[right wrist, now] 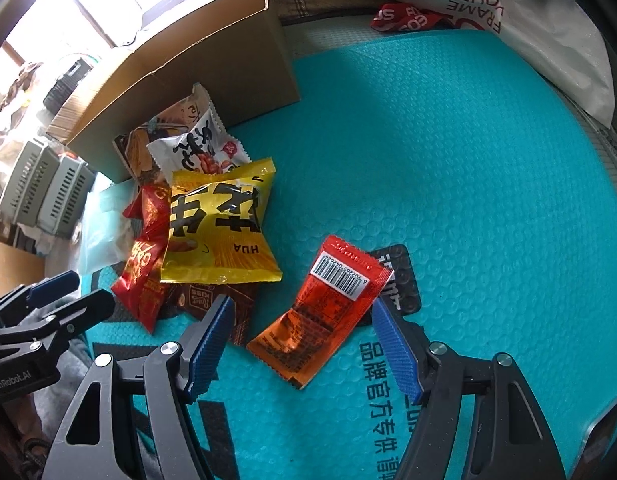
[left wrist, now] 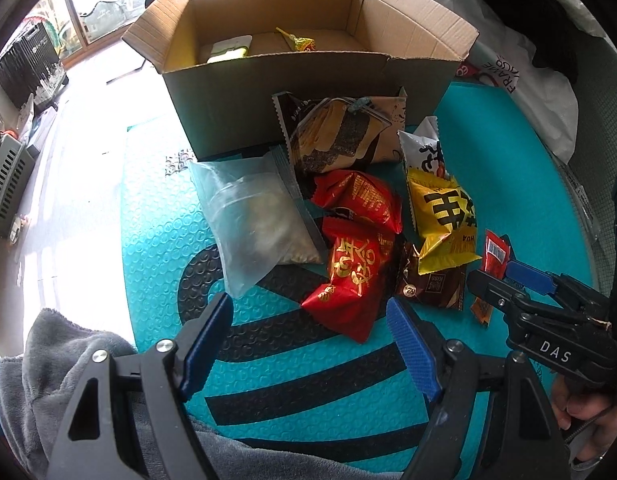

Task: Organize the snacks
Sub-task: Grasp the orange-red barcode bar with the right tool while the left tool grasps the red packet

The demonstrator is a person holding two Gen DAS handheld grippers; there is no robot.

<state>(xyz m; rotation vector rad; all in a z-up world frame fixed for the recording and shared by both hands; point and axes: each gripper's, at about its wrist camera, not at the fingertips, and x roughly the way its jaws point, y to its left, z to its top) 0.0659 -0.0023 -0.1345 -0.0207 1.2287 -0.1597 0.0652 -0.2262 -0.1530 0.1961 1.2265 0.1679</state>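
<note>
An open cardboard box (left wrist: 308, 76) stands at the back of the teal mat (left wrist: 148, 220), with a few small items inside. In front of it lies a heap of snacks: a clear bag (left wrist: 256, 220), two red packets (left wrist: 352, 280), a yellow packet (left wrist: 444, 216), a brown chocolate packet (left wrist: 432, 288) and a seaweed snack (left wrist: 332, 136). My left gripper (left wrist: 308, 302) is open just above the mat, near the lower red packet's corner. An orange-red sachet (right wrist: 328, 308) lies flat between the fingers of my right gripper (right wrist: 302, 302), which is open; the pads do not clamp it.
A white plastic bag (left wrist: 520, 80) lies at the back right, beyond the mat. A grey cloth (left wrist: 68, 360) is bunched under the left gripper's left side. Grey crates (left wrist: 8, 168) stand on the floor at far left. The mat's right half (right wrist: 468, 160) is bare.
</note>
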